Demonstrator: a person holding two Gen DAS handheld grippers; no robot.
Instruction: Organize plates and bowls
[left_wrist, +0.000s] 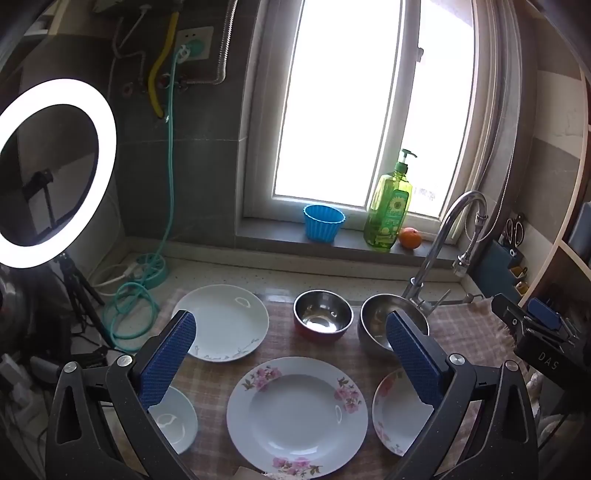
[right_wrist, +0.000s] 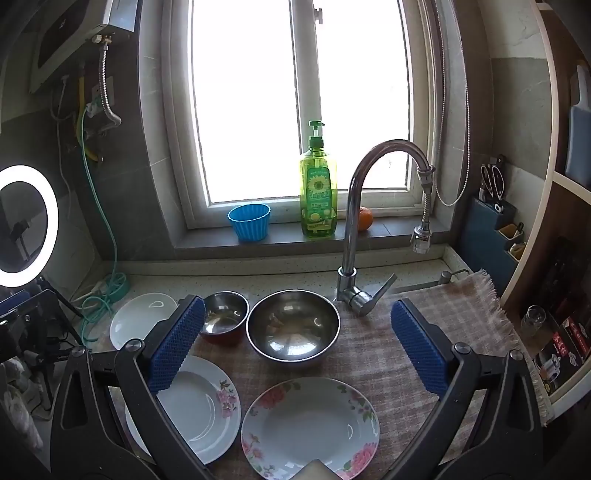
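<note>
On a checked cloth (left_wrist: 280, 343) lie a plain white plate (left_wrist: 221, 321), a pink-flowered plate (left_wrist: 297, 415), a second flowered plate (left_wrist: 395, 413), a small white bowl (left_wrist: 173, 421), a small red-sided steel bowl (left_wrist: 323, 314) and a larger steel bowl (left_wrist: 376, 325). My left gripper (left_wrist: 291, 347) is open and empty above the flowered plate. My right gripper (right_wrist: 297, 336) is open and empty above the larger steel bowl (right_wrist: 293, 325) and the second flowered plate (right_wrist: 310, 428). The small steel bowl (right_wrist: 225, 315), pink-flowered plate (right_wrist: 199, 410) and white plate (right_wrist: 142, 319) lie to its left.
A tall faucet (right_wrist: 362, 229) stands behind the bowls. On the window sill are a blue cup (right_wrist: 249, 221), a green soap bottle (right_wrist: 318, 188) and an orange (right_wrist: 365, 218). A ring light (left_wrist: 48, 173) and green hose (left_wrist: 133, 306) are at left. Shelves (right_wrist: 561, 266) stand at right.
</note>
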